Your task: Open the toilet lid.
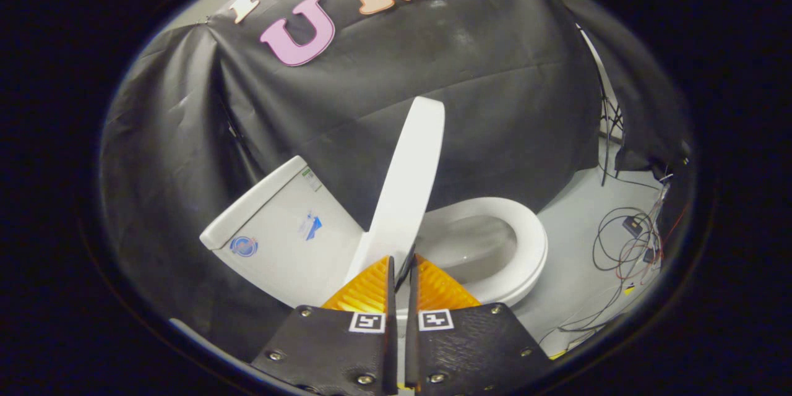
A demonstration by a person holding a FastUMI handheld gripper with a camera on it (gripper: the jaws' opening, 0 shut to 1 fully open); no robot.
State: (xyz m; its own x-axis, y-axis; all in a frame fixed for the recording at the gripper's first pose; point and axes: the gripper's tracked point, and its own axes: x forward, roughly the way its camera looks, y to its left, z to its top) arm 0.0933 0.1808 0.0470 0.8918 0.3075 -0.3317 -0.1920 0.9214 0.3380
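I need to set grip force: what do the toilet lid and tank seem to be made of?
Toilet lid: likely smooth glossy white plastic, judging by its thin, even panel; its edge sits between the gripper fingers. Tank: probably glazed ceramic, thick-walled with a soft sheen, though the look leaves it open.

The raised toilet lid (pixel 408 179) is pinched edge-on between the gripper (pixel 402 272) jaws; the tank (pixel 278 229) crowds one side, the open bowl (pixel 489 247) and bare floor (pixel 575 223) the other.
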